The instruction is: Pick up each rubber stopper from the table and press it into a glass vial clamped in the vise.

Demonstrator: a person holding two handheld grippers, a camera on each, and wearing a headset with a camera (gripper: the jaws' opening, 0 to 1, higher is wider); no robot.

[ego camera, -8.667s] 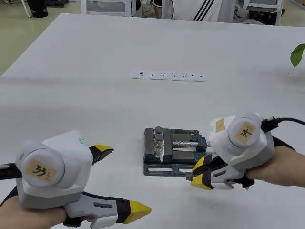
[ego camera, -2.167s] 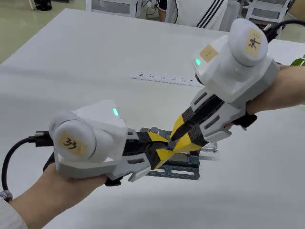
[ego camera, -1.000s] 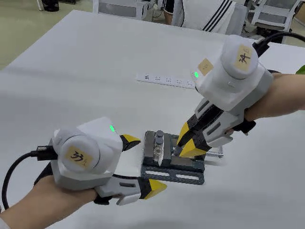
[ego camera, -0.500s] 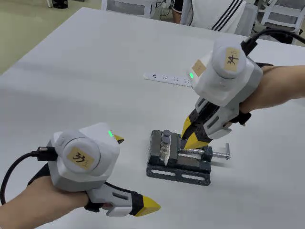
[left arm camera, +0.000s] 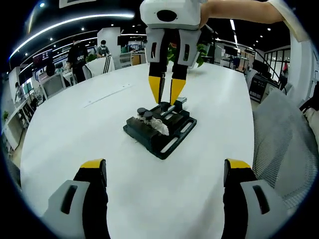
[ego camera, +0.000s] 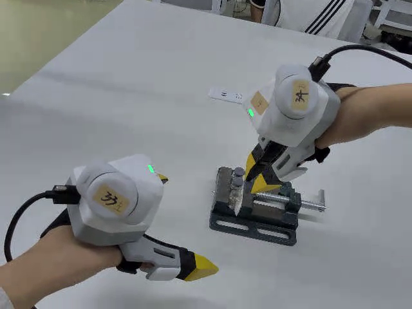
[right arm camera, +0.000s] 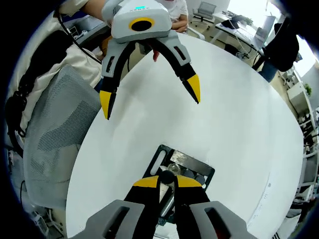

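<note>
White over the whole workbench top, with a dark metal vise set toward the right of the head view. Clamped upright in that vise, side by side: two small glass vials, as far as can be made out, each already capped with a dark grey rubber stopper.

Holds the left gripper low at the near left, with the left hand wrapped under its white body, wrist roughly level, nose aimed across the bench toward the vise. Jaws spread wide and empty, well apart from the vise. Black cable looping off the back of it.

Poses the right gripper steeply nose-down from the upper right, with the right hand and forearm reaching in from the right edge. Yellow tips just above the vise, right beside the stoppered vials, on the screw side. Jaws drawn narrow, with only a slim gap between the tips. Seen between those tips in the right gripper view: a dark round shape, either pinched there or merely part of the vise beneath. Cannot tell which.

From the left gripper view: own yellow-tipped jaws far apart at the bottom, vise dead ahead with the stoppers on its left side, right gripper hanging straight down over it.

Farther back on the bench, a white power strip, well apart from everything else.
</note>
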